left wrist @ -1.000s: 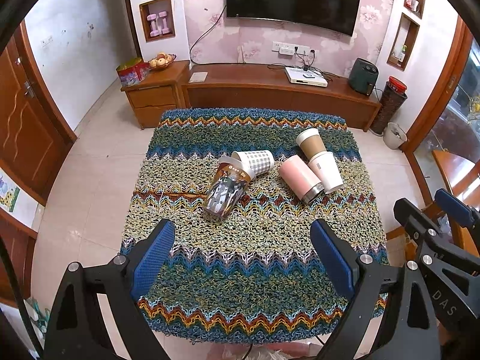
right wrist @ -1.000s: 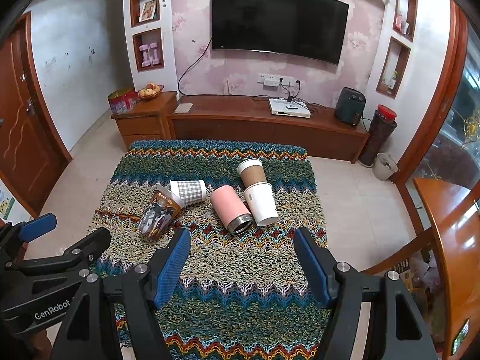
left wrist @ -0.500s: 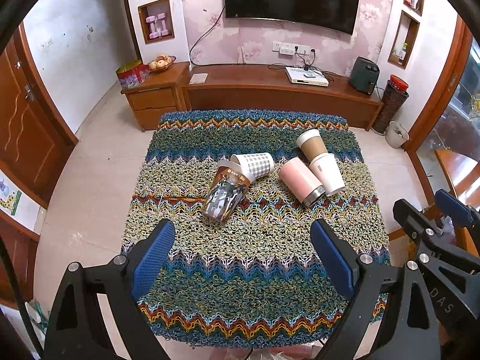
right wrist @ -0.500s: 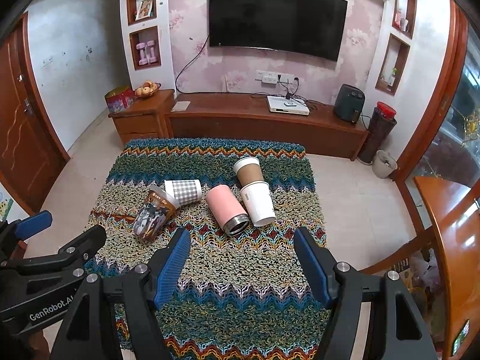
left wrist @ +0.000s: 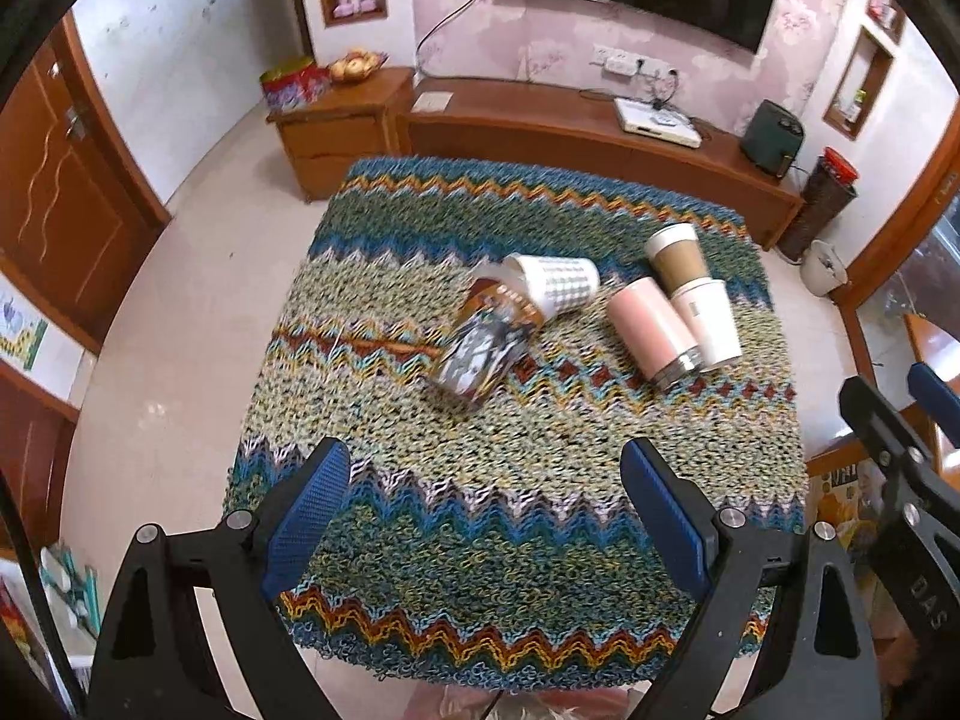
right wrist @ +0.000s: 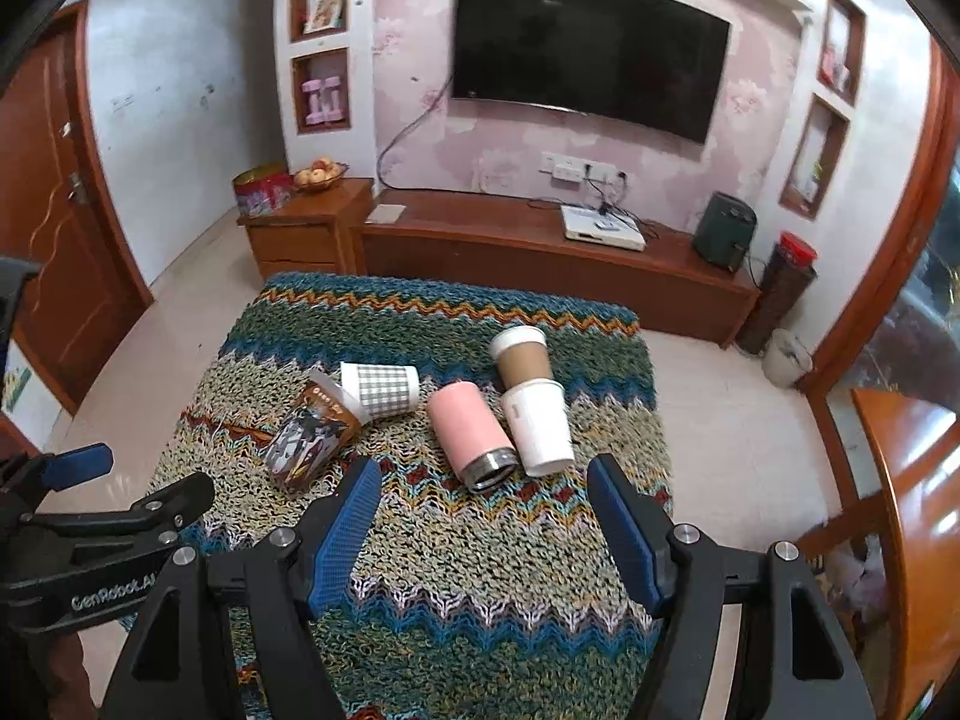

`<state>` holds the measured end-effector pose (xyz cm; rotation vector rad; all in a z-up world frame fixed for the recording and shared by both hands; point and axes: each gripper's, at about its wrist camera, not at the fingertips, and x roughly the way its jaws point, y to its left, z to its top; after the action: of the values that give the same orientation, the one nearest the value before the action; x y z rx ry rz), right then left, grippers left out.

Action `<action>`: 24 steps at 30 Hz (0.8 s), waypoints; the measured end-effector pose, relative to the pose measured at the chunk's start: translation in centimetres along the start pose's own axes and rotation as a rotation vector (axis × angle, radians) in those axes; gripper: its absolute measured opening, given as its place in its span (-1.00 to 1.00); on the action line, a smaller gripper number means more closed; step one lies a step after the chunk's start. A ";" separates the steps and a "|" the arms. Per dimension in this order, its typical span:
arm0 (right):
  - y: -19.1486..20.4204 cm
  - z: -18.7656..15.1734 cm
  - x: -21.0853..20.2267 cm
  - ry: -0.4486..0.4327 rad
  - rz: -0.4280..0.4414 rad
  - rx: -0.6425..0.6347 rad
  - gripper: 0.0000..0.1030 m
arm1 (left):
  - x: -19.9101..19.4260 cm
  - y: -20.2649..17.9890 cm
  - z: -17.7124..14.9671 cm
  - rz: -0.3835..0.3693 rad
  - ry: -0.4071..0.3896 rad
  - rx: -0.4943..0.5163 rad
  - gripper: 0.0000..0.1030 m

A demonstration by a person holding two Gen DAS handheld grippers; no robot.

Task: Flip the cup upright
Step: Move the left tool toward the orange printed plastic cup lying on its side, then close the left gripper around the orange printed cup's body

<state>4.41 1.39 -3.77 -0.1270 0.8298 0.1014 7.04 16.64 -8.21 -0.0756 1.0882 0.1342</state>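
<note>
While both grippers gape wide — left gripper (left wrist: 483,483), right gripper (right wrist: 483,495) — "GenRobot.AI" shows.

The left tongs (left wrist: 485,489) were matte black plastic frames with triangular cut-outs, silver round screw heads at the joints, and two long fingers faced with blue, finely ribbed pads (left wrist: 309,513). The right tongs (right wrist: 485,504) matched: black frame, silver screws, blue textured pads (right wrist: 624,531). White lettering, partly readable as "GenRobot.AI", marked the left tongs' black side.
</note>
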 end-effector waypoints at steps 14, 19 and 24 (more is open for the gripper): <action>3.0 -0.6 4.9 0.064 0.055 -0.055 0.40 | 6.5 2.8 1.0 0.039 0.075 -0.017 0.81; 3.2 -1.0 7.2 0.111 0.066 -0.014 0.40 | 8.9 3.0 1.9 0.039 0.108 0.009 0.81; 3.2 -1.3 9.3 0.153 0.068 0.013 0.40 | 11.2 2.5 2.9 0.027 0.138 0.042 0.81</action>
<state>9.24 4.73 -11.76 -0.0955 0.9872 0.1516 14.37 20.30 -16.79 -0.0329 1.2294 0.1319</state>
